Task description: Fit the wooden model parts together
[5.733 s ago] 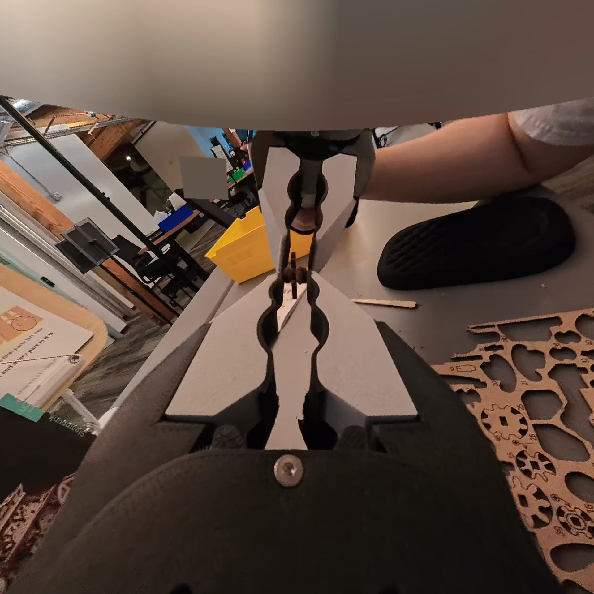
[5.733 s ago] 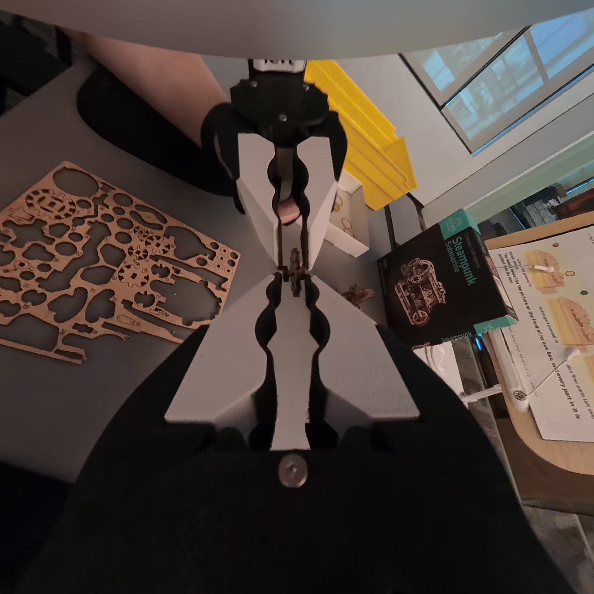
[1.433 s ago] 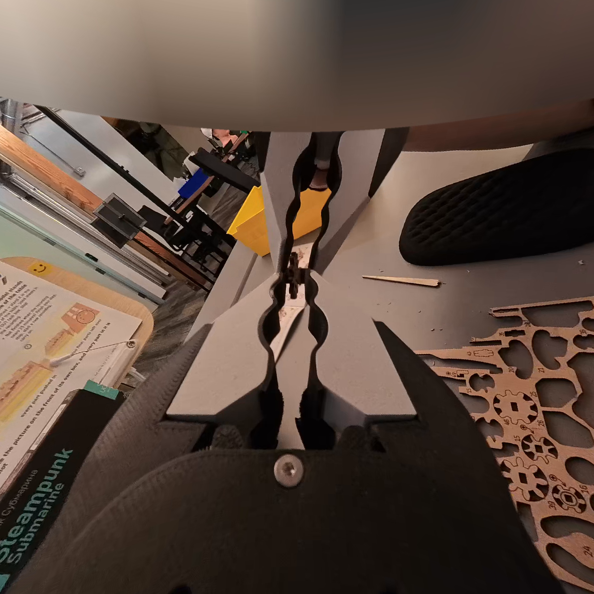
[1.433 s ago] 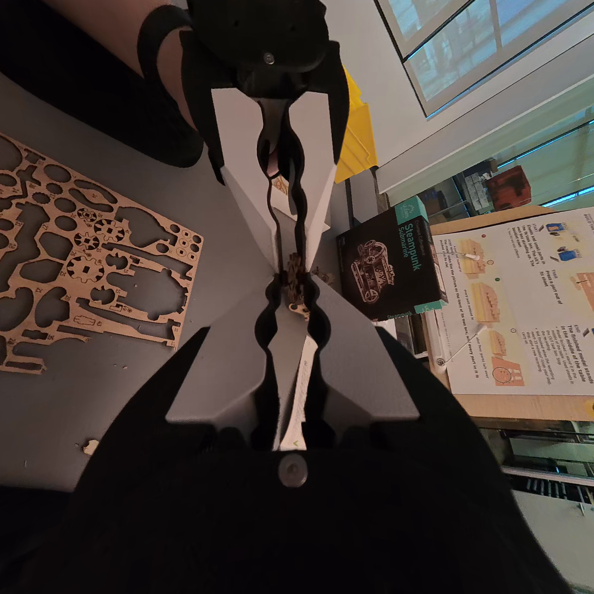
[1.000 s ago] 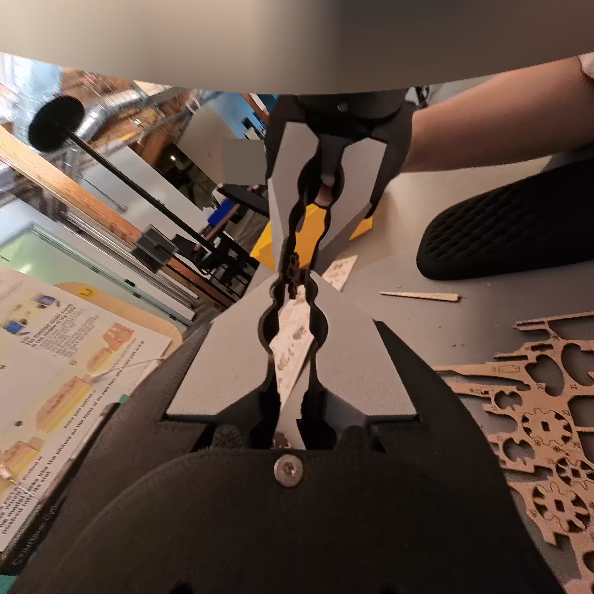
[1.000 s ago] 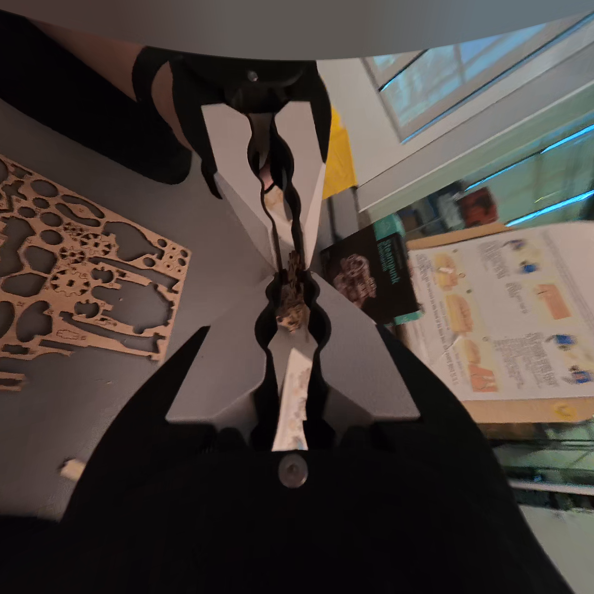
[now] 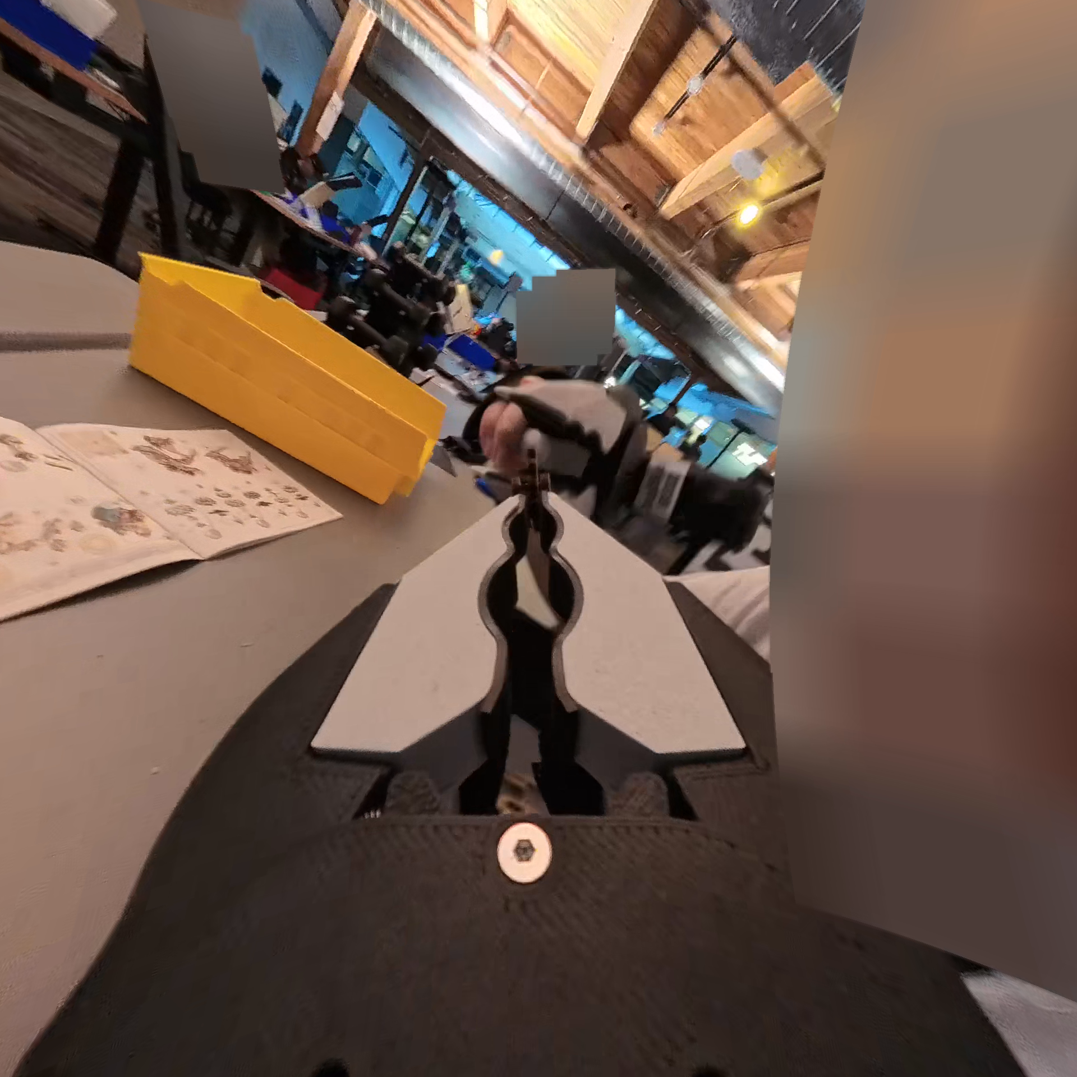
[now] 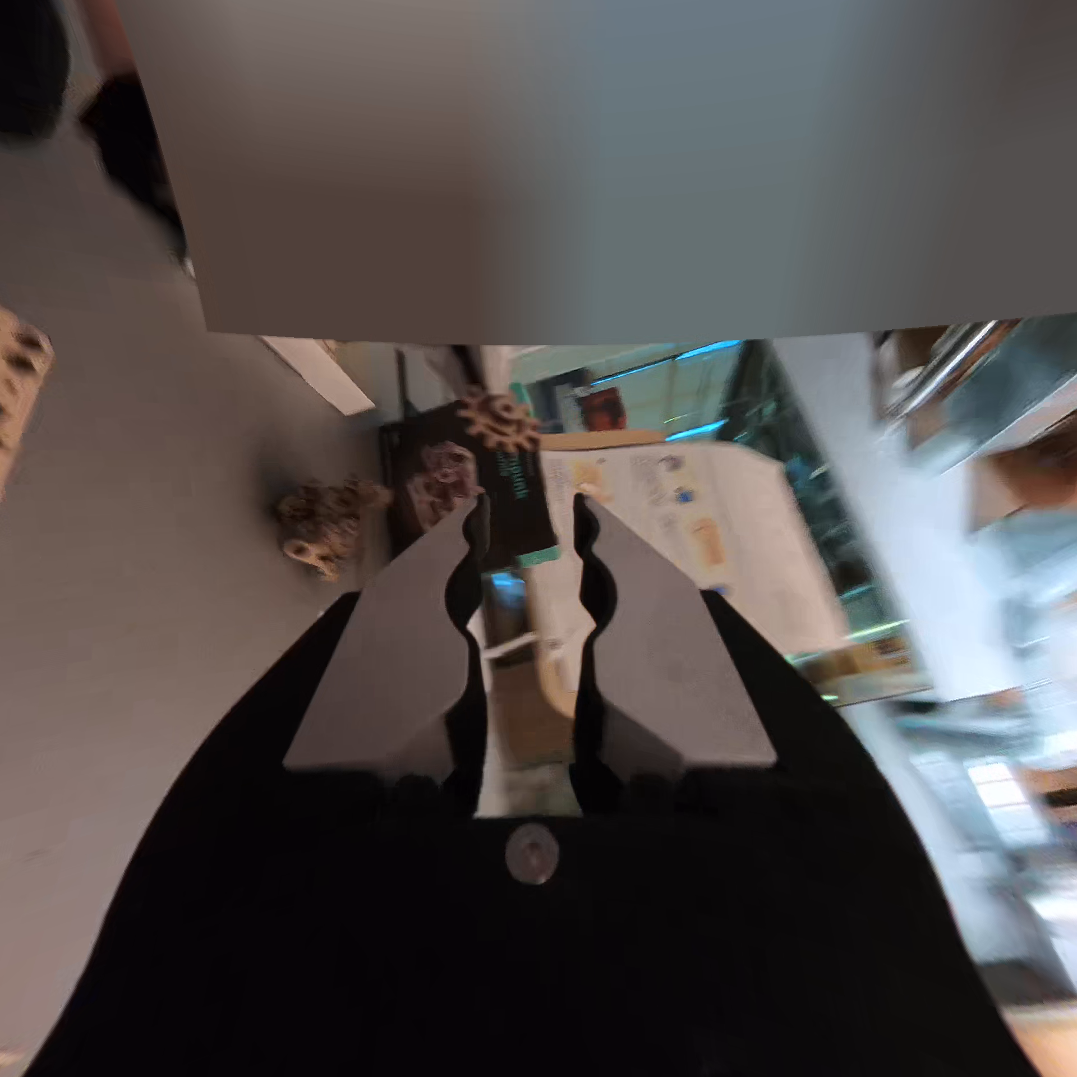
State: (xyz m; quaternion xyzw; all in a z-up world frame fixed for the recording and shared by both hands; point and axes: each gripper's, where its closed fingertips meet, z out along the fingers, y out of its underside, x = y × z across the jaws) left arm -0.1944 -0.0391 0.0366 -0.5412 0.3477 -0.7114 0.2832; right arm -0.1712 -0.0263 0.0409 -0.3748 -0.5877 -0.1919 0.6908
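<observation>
The left gripper (image 7: 531, 501) is closed, its two grey fingers pinching a small dark wooden part (image 7: 530, 479) that sticks up just past the tips. The part is seen edge-on, so its shape is hard to read. Beyond it, farther off, the right gripper (image 7: 562, 419) shows with a hand (image 7: 502, 428) around it, apart from the held part. To the left on the grey table (image 7: 116, 670) lie an open instruction booklet (image 7: 134, 495) and, behind it, a yellow bin (image 7: 280, 373).

In the right wrist view, which is motion-blurred, the right gripper (image 8: 527, 504) stands with its jaws spread and nothing between them. A pale wooden gear (image 8: 498, 421) appears above and just left of the gap between the tips, over the dark model box (image 8: 460, 484) — whether it rests on the box or hangs in the air cannot be told. To the left of the fingers, a brownish partly built wooden assembly (image 8: 323, 521) sits on the table, near the box and well clear of the fingertips. A printed sheet (image 8: 670, 513) lies right of the box.
</observation>
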